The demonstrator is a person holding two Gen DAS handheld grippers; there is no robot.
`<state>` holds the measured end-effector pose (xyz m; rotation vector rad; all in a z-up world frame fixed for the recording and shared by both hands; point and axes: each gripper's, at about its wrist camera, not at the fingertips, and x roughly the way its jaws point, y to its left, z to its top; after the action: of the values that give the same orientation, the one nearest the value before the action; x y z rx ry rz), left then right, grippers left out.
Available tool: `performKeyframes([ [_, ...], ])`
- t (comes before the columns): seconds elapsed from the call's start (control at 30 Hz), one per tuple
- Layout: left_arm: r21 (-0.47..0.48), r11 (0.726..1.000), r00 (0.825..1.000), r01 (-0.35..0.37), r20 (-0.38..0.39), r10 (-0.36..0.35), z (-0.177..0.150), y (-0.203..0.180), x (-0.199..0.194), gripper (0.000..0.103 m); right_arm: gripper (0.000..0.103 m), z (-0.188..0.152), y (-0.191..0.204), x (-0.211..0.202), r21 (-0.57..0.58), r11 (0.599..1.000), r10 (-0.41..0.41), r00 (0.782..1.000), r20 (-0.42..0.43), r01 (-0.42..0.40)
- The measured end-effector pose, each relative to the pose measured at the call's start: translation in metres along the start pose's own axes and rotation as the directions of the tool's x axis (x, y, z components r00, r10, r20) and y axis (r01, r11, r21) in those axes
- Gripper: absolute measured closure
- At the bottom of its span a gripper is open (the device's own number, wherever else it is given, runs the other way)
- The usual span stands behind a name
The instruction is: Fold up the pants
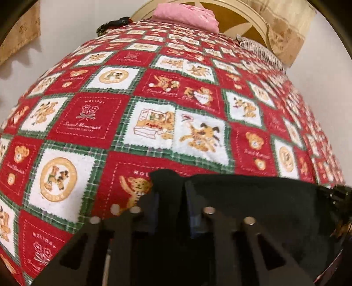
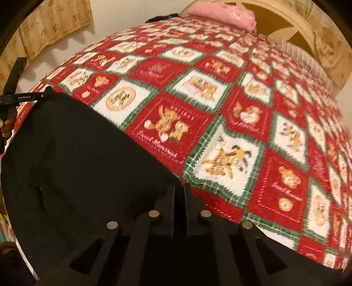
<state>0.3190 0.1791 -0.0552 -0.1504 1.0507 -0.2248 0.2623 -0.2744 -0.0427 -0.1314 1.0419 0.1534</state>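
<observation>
The black pants hang stretched between my two grippers above a bed. In the left wrist view my left gripper is shut on the pants' left corner, with cloth running off to the right. In the right wrist view my right gripper is shut on the other corner, and the pants spread out to the left. The left gripper shows at the far left edge of that view, holding the cloth's far corner.
A red, green and white patchwork bedspread with teddy-bear prints covers the bed. A pink pillow and a striped pillow lie by the cream headboard. A white wall and beige curtains stand behind.
</observation>
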Motion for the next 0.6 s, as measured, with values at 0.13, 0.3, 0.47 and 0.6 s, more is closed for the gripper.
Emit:
performKeyframes([
  [0.13,0.013,1.000,0.998,-0.022,0.067,0.021,0.001,-0.009,-0.022,0.085,0.098,0.003,-0.002,-0.046,0.097,0.995,0.016,0.990,0.138,-0.029],
  [0.3,0.016,1.000,0.979,0.002,0.206,-0.005,-0.009,-0.011,-0.076,0.085,0.098,-0.015,0.027,-0.117,0.059,0.997,0.035,0.954,0.297,-0.055],
  [0.47,0.023,0.998,0.946,0.050,0.320,-0.055,-0.039,-0.008,-0.130,0.085,0.098,-0.057,0.063,-0.175,-0.002,0.995,0.091,0.903,0.419,-0.100],
  [0.6,-0.001,0.998,0.925,0.061,0.376,-0.056,-0.081,-0.004,-0.154,0.085,0.098,-0.100,0.093,-0.191,-0.062,0.990,0.141,0.888,0.437,-0.126],
])
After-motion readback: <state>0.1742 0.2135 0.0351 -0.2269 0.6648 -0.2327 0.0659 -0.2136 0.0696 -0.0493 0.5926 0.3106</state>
